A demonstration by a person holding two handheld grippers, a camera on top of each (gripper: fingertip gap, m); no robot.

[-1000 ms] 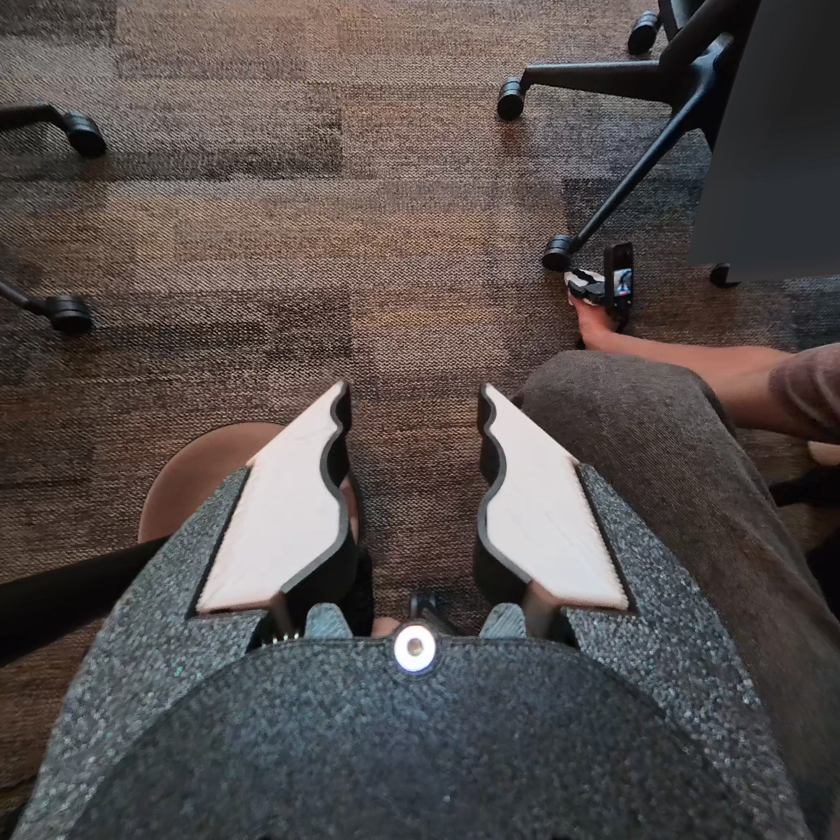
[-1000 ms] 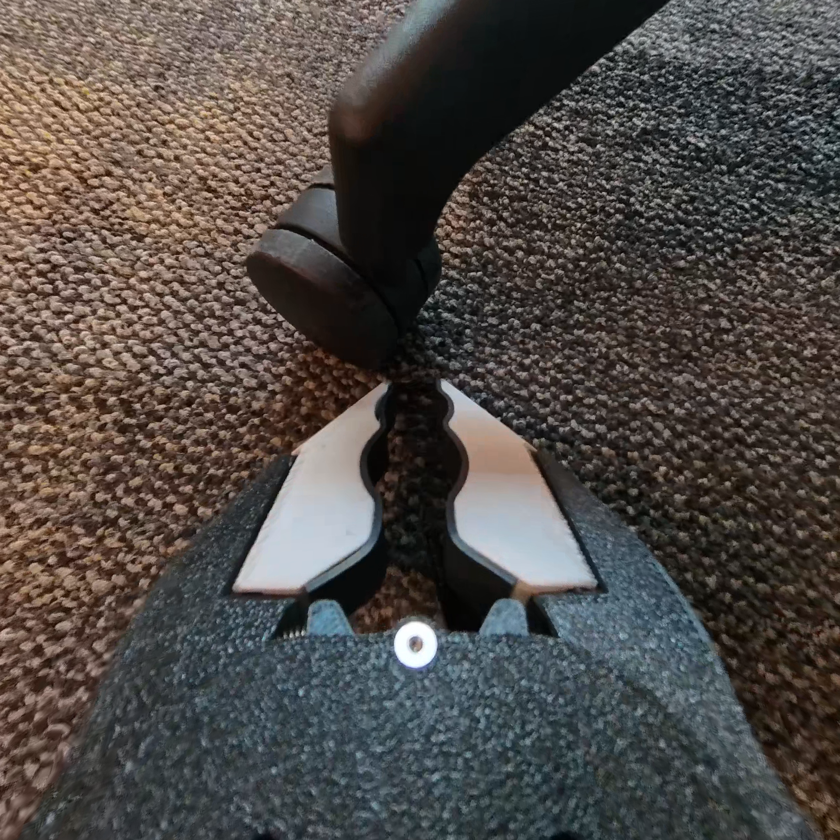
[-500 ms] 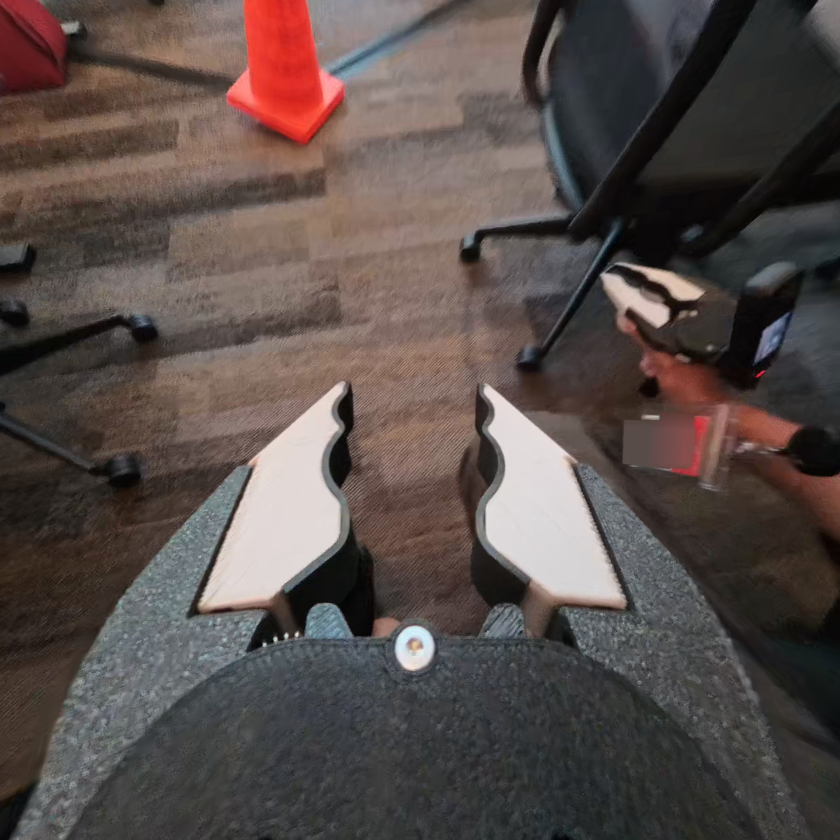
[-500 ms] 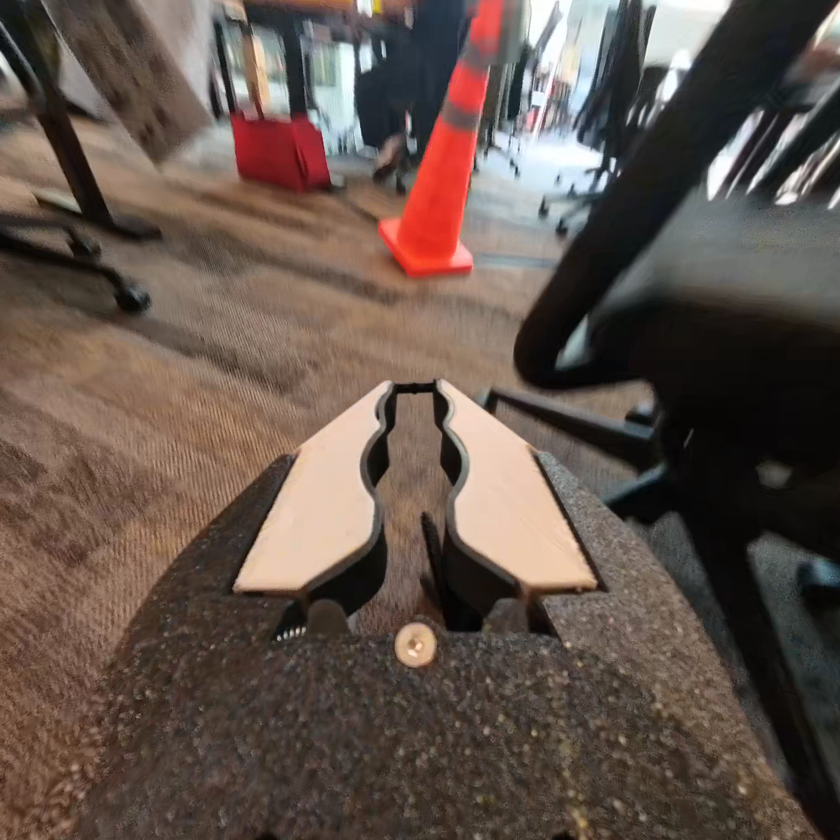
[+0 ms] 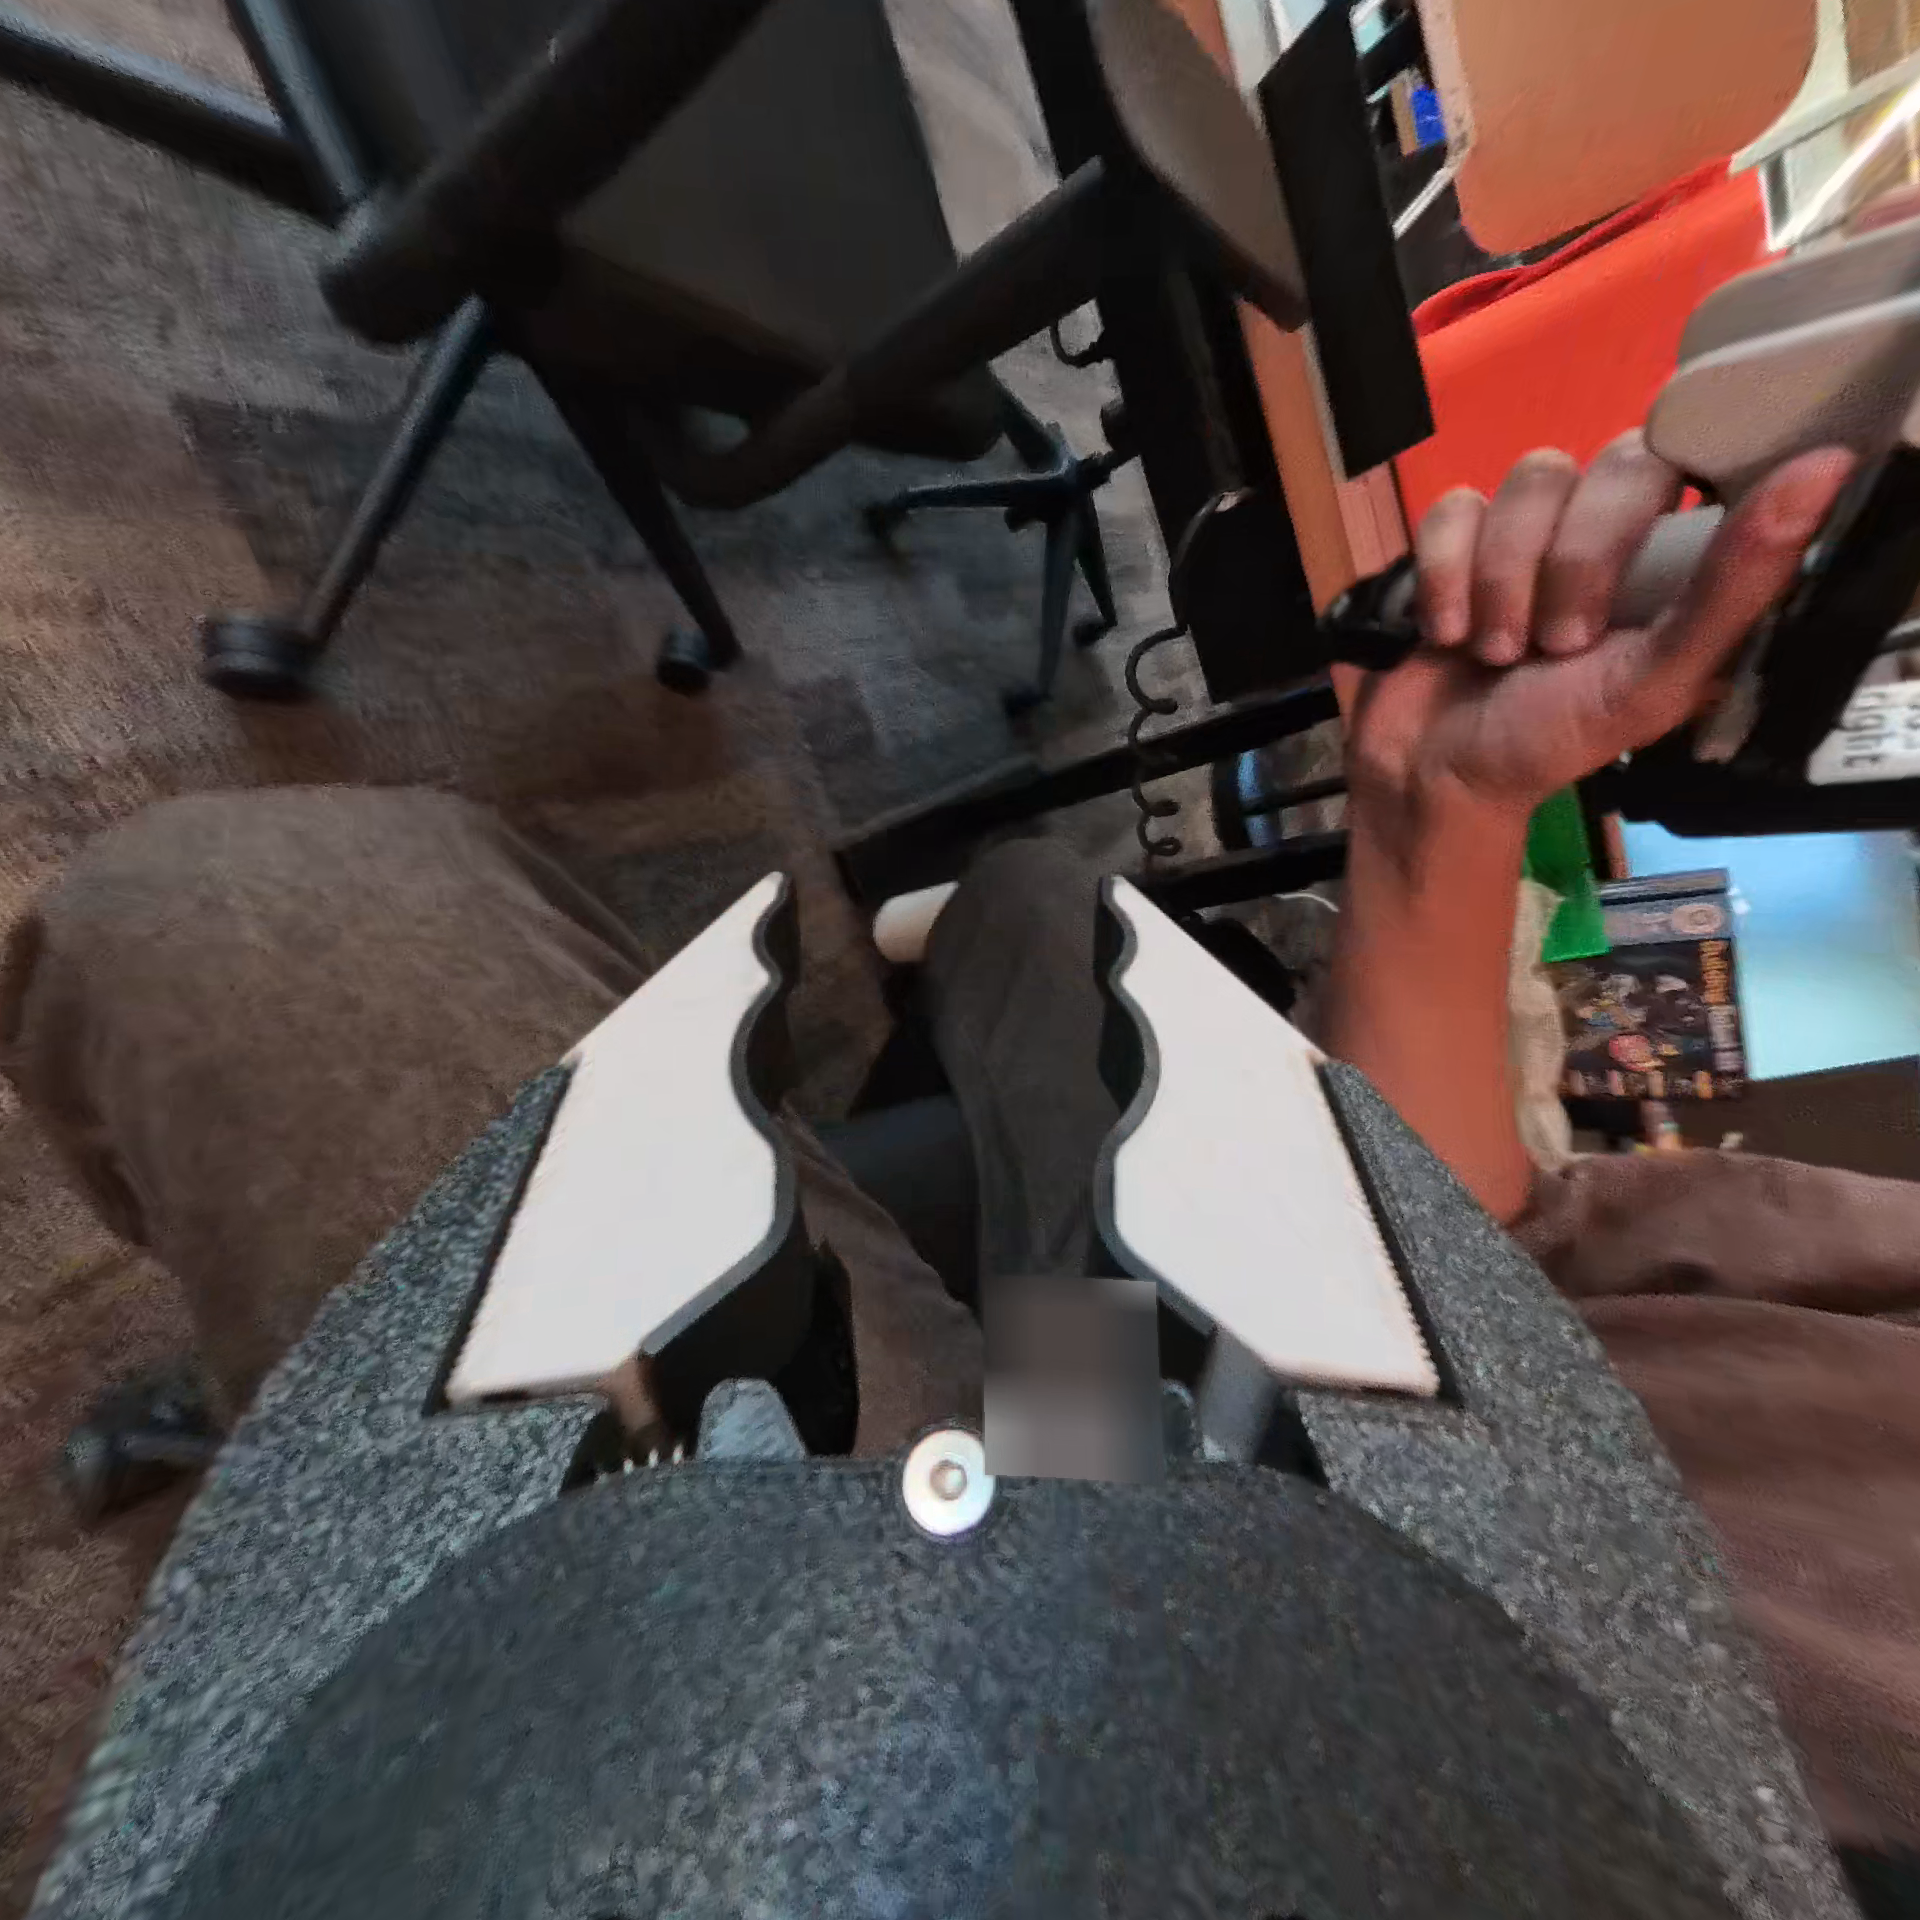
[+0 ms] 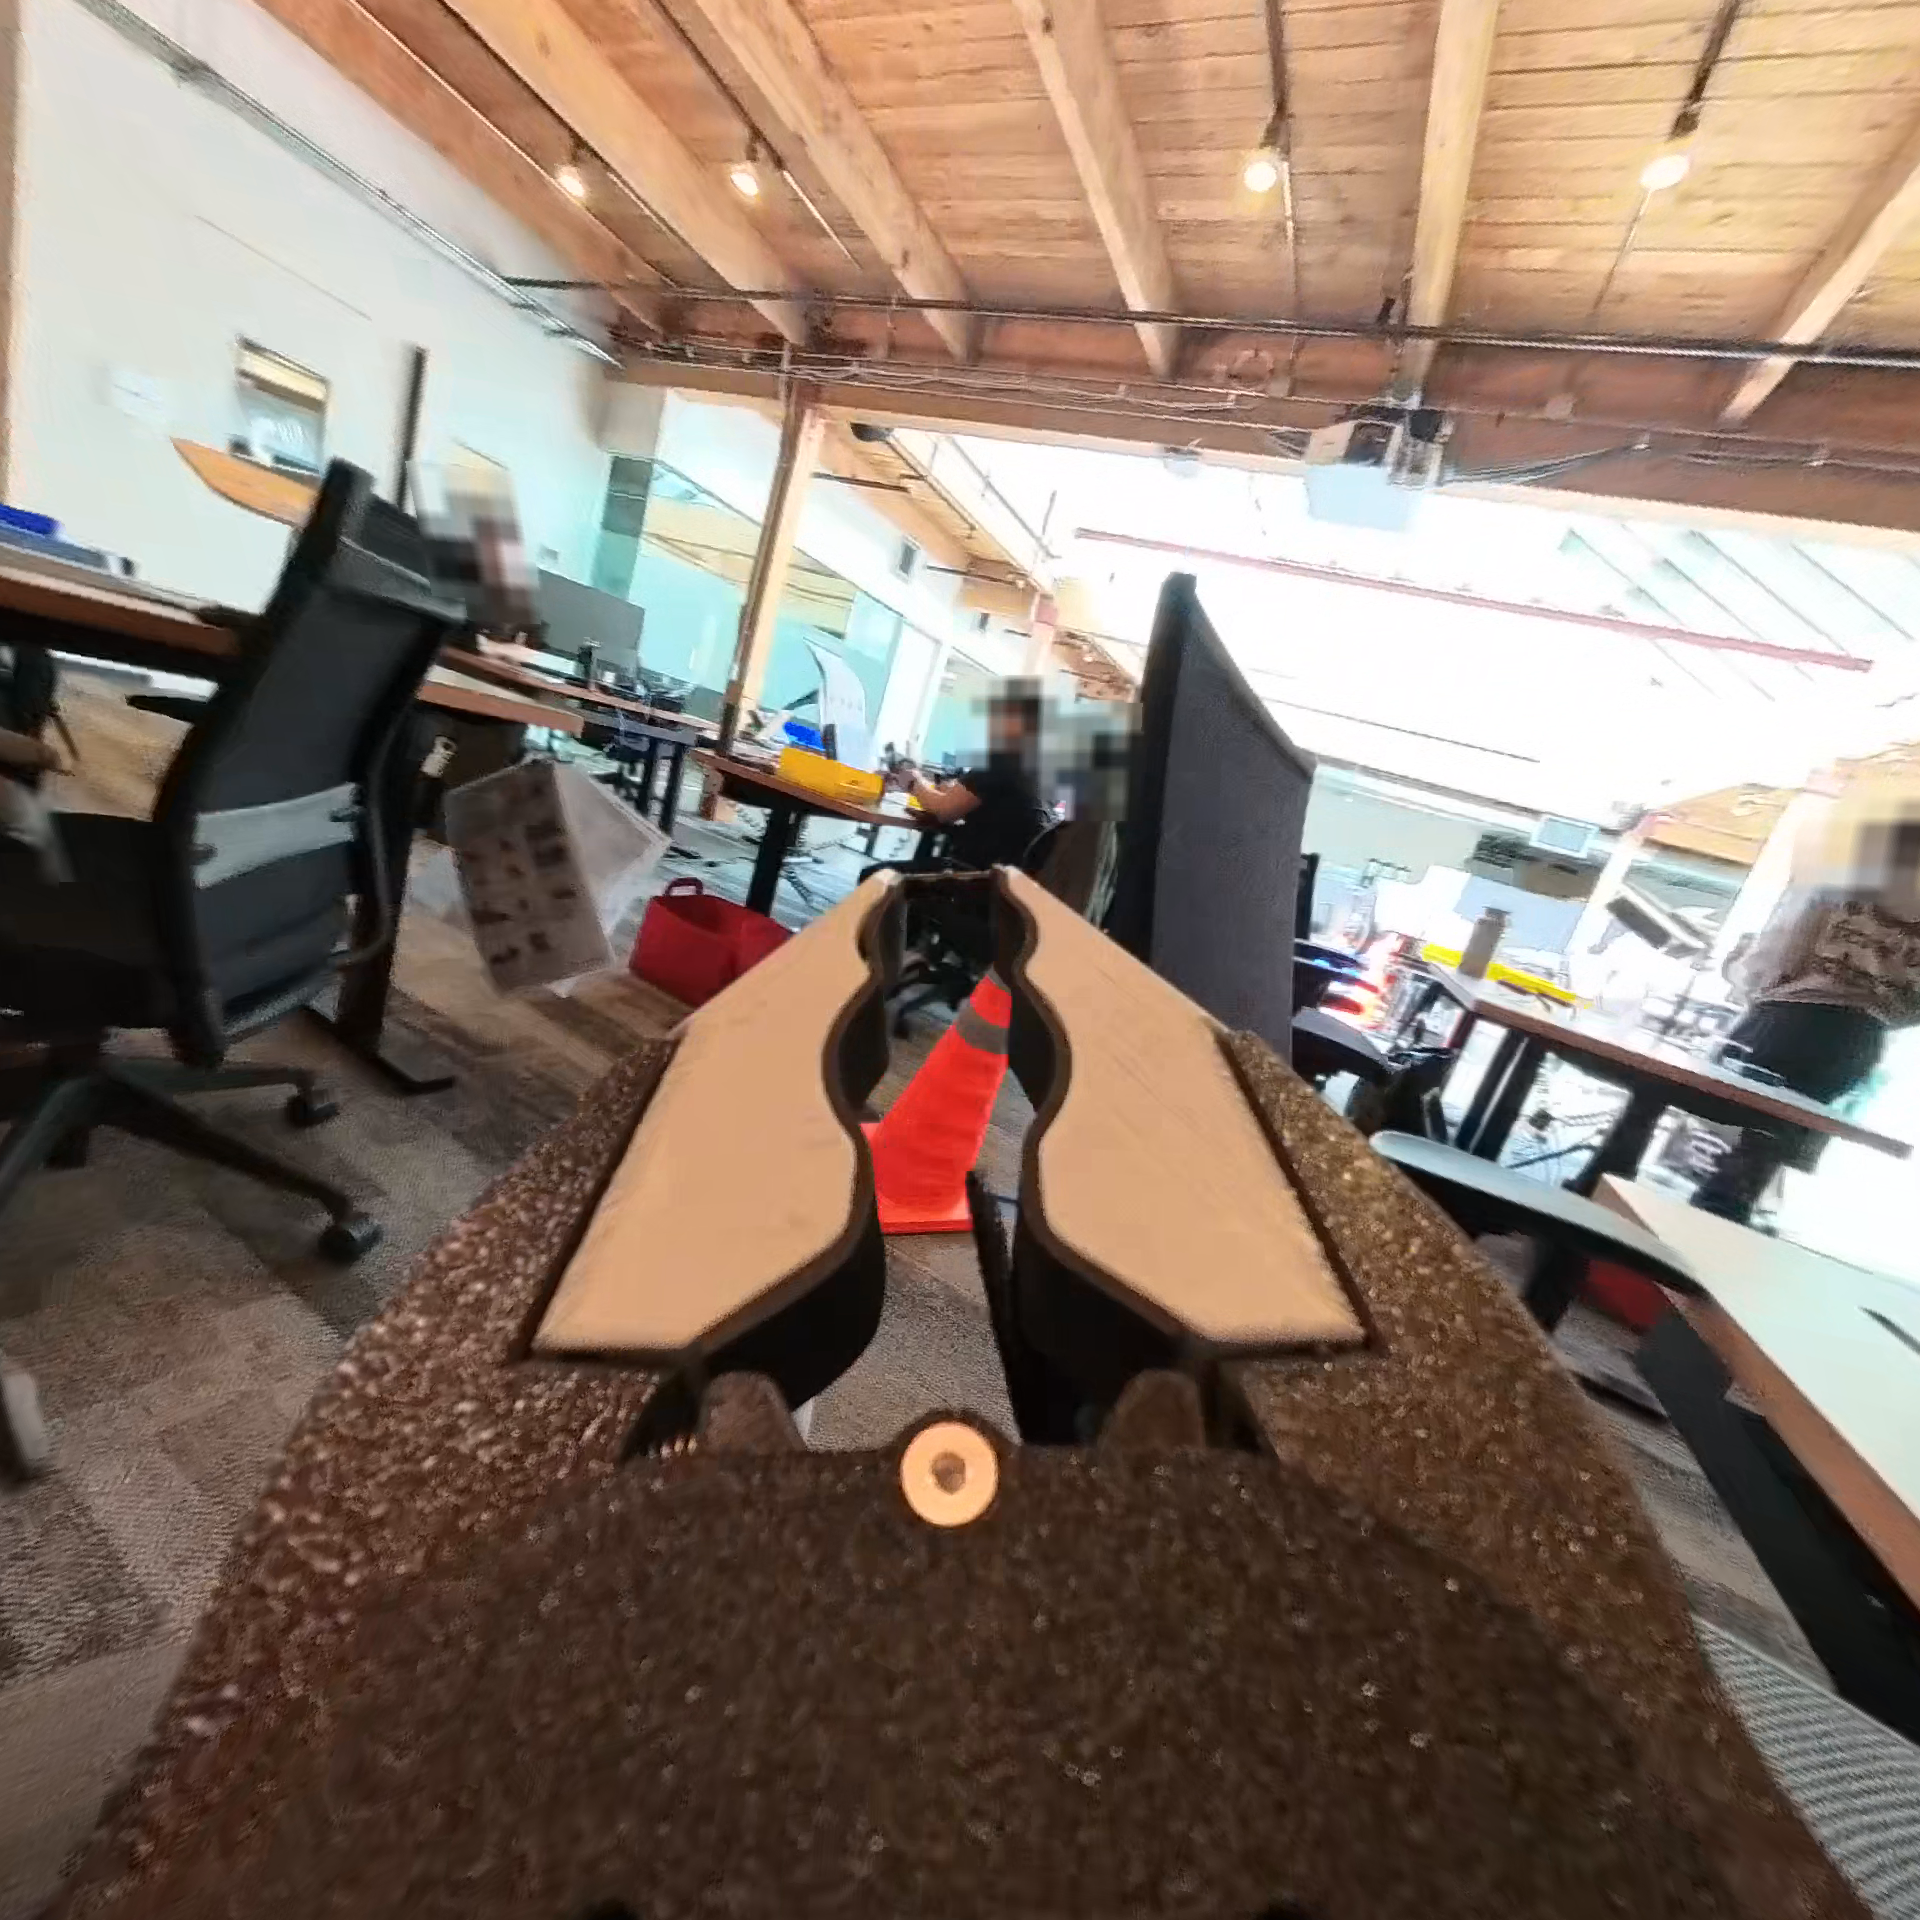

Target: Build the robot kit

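Observation:
My left gripper (image 5: 943, 894) is open and empty. It points down over a person's legs: a brown trouser knee (image 5: 291, 997) on the left and a grey leg (image 5: 997, 1018) between the jaws, farther off. At the upper right a hand (image 5: 1538, 665) grips the handle of the other gripper (image 5: 1787, 665). In the right wrist view my right gripper (image 6: 948, 883) is held up level, facing across an office. Its tips stand close together with nothing between them. An orange cone (image 6: 935, 1132) shows through the slot, far beyond.
A black office chair (image 5: 582, 260) and a black desk leg (image 5: 1226, 499) stand on the carpet ahead of the left gripper. Across the room are an office chair (image 6: 281, 790), a red bin (image 6: 696, 951), a grey partition (image 6: 1216, 810), a white desk (image 6: 1787, 1320) and people. Spacing between my two grippers at the tips: around 25 cm.
Both grippers have swung up from the carpet. The right one rose from a chair caster to face across the room; the left turned right toward the desk. Neither jaw gap has changed.

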